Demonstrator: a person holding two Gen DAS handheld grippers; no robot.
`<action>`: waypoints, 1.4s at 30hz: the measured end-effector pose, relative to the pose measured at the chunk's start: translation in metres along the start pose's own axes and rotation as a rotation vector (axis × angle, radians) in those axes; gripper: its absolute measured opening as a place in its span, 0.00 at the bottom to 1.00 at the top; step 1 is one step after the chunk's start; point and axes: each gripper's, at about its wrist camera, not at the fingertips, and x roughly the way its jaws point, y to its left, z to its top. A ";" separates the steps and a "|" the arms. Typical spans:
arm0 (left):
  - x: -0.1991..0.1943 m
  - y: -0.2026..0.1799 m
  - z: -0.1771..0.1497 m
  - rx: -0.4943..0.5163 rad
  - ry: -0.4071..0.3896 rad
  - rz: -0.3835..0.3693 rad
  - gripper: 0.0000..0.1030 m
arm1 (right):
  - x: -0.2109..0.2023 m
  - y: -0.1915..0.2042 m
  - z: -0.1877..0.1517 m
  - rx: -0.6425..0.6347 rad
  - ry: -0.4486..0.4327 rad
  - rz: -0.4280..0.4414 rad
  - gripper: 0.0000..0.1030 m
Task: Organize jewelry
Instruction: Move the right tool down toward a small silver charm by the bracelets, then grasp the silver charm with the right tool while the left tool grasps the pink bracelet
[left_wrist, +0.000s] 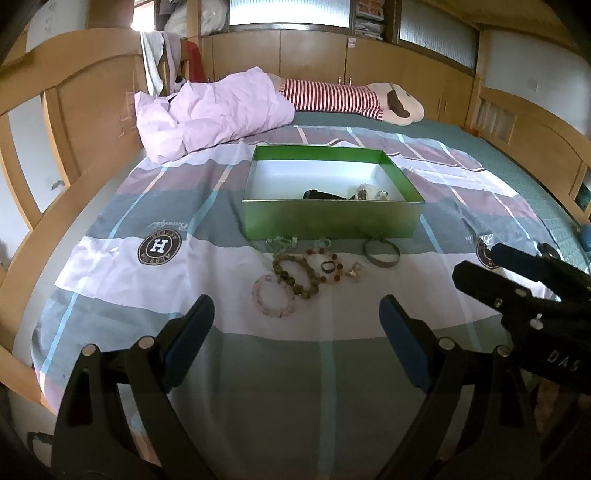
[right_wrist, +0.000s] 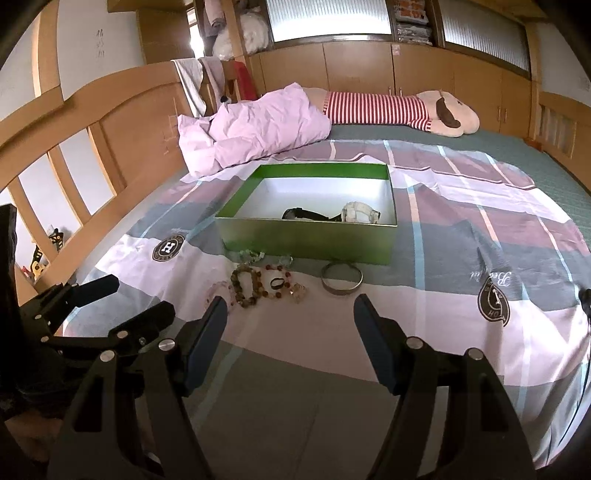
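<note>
A green box (left_wrist: 328, 218) (right_wrist: 306, 238) with a white inside stands on the bed sheet and holds a black strap (right_wrist: 303, 214) and a pale bracelet (right_wrist: 360, 213). In front of it lie a pink bead bracelet (left_wrist: 274, 296), a brown bead bracelet (left_wrist: 295, 275) (right_wrist: 245, 285), a dark ring (left_wrist: 327, 266) (right_wrist: 277, 283), a red bead strand (left_wrist: 325, 254), a metal bangle (left_wrist: 381, 253) (right_wrist: 341, 282) and small clear pieces (left_wrist: 282, 242). My left gripper (left_wrist: 297, 325) is open and empty, short of the pile. My right gripper (right_wrist: 290, 326) is open and empty, just short of the jewelry.
A striped sheet (left_wrist: 258, 369) covers the bed. A pink duvet (left_wrist: 210, 114) and a striped plush toy (left_wrist: 369, 99) lie at the far end. Wooden bed rails (left_wrist: 44, 229) run along the left. The right gripper shows at the right of the left wrist view (left_wrist: 524, 280).
</note>
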 end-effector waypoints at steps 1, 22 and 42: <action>0.001 0.001 0.000 -0.005 0.004 -0.003 0.87 | 0.002 0.000 0.000 0.002 0.003 -0.001 0.68; 0.014 0.031 0.015 -0.109 0.033 0.024 0.87 | 0.137 0.010 -0.003 -0.094 0.217 -0.041 0.65; 0.037 0.045 0.005 -0.099 0.122 0.042 0.88 | 0.161 0.001 0.015 -0.058 0.217 -0.085 0.23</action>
